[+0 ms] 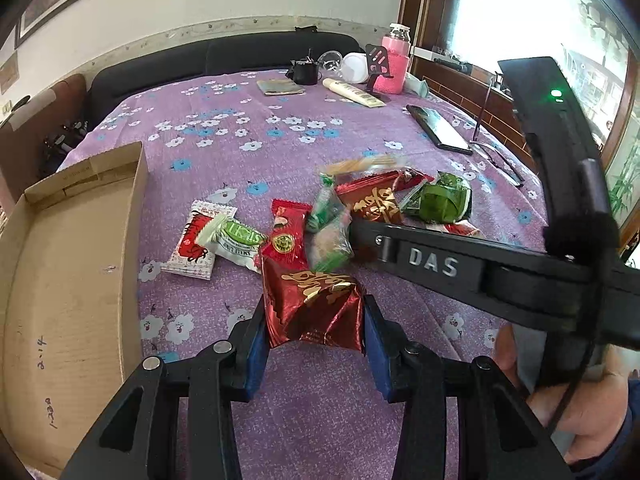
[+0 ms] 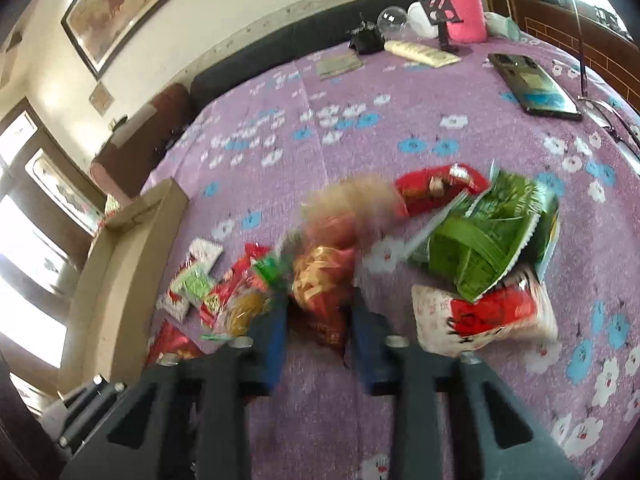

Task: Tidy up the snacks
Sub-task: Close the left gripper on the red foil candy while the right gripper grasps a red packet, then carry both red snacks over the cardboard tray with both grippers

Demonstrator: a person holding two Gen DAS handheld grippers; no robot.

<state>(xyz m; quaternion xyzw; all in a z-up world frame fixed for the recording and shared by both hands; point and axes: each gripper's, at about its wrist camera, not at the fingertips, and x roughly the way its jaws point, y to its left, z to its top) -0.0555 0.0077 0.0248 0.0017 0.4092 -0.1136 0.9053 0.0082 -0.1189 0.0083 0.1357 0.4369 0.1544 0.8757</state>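
Note:
My left gripper (image 1: 315, 322) is shut on a red foil snack with gold lettering (image 1: 316, 306), held above the purple cloth beside the cardboard box (image 1: 60, 264). My right gripper (image 2: 320, 312) is shut on another red-and-gold foil snack (image 2: 320, 284); that view is blurred. In the left wrist view the right gripper (image 1: 356, 232) reaches in from the right into the snack pile (image 1: 280, 232). Loose snacks lie around: a green packet (image 2: 488, 240), a white-and-red packet (image 2: 480, 320), a red packet (image 2: 432, 188) and a green-and-white one (image 1: 236, 240).
The box lies on the left (image 2: 120, 264). At the back of the table stand a pink bottle (image 1: 394, 64), a phone stand (image 1: 378, 68), a tube (image 1: 354, 92), a black cup (image 1: 306, 70) and a folded cloth (image 1: 280, 87). A phone (image 1: 438, 128) and glasses (image 1: 500, 160) lie on the right.

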